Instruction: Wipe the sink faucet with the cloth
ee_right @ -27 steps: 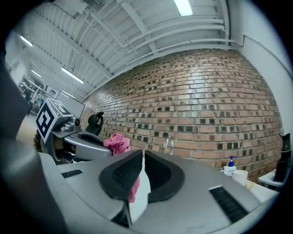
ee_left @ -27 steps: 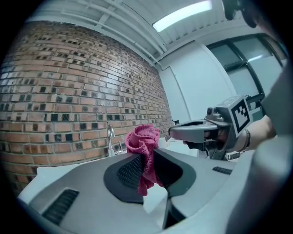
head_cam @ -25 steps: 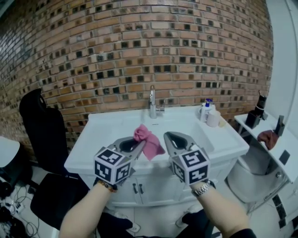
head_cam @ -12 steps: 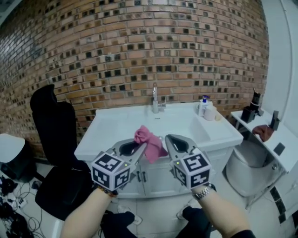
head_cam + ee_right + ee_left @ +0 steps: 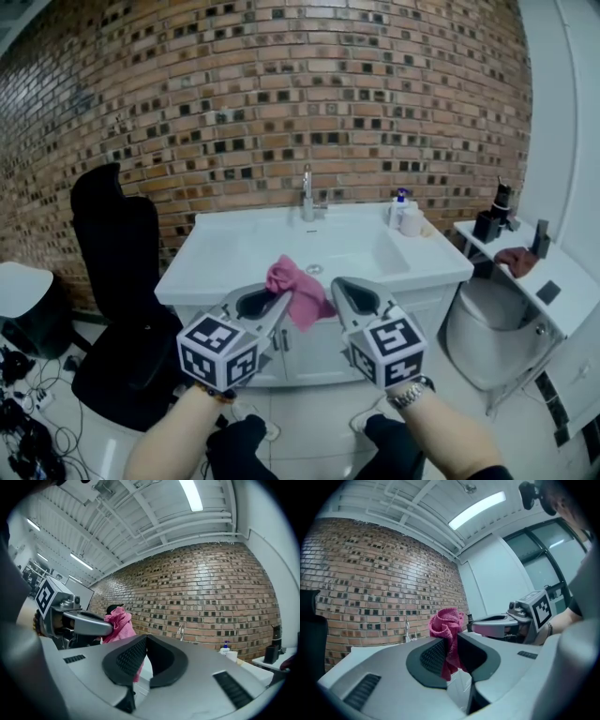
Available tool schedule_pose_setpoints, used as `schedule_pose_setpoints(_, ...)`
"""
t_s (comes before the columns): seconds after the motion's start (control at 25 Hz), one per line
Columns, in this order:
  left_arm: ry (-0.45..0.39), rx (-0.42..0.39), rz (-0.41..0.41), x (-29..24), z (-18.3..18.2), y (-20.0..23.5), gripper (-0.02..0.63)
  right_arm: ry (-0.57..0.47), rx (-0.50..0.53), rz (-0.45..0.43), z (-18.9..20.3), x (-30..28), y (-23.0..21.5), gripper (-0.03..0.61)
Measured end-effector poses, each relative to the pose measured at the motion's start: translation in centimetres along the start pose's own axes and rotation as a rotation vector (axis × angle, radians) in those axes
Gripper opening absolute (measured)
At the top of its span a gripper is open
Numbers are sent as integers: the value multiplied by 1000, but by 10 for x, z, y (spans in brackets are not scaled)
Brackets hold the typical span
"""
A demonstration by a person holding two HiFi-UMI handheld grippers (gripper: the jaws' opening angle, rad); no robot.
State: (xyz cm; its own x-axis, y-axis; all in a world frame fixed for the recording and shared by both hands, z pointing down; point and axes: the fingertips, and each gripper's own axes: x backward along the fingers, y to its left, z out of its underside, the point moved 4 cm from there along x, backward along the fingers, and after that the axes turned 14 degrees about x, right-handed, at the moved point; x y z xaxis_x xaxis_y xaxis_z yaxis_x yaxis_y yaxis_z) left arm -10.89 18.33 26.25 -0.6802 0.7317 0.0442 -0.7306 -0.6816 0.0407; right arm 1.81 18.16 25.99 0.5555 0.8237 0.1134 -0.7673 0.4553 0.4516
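Note:
A pink cloth point(image 5: 295, 286) hangs bunched from my left gripper point(image 5: 281, 298), whose jaws are shut on it; the left gripper view shows the cloth point(image 5: 447, 627) pinched between the pads. My right gripper point(image 5: 339, 286) is level beside it, shut with nothing between its fingertips point(image 5: 146, 639). Both are held in front of the white sink point(image 5: 206, 272), well short of it. The chrome faucet point(image 5: 307, 197) stands upright at the back of the basin against the brick wall, far from both grippers.
A black chair point(image 5: 117, 253) stands left of the sink cabinet. A soap bottle point(image 5: 400, 208) and a white roll sit at the sink's back right. To the right are a white shelf point(image 5: 525, 262) with dark items and a white toilet point(image 5: 487, 337). Cables point(image 5: 23, 422) lie on the floor at left.
Both grippers and the head have drawn back from the sink, which now looks smaller and farther. The cloth stays in the left gripper.

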Motion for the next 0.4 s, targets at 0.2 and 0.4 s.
schedule_pose_setpoints(0.2, -8, 3, 1, 12, 1, -19, 69, 2, 0, 7, -4, 24, 8, 12)
schedule_pose_setpoints(0.4, -13, 0, -3, 20, 7, -33, 69, -9, 6, 6, -5, 40, 15, 12)
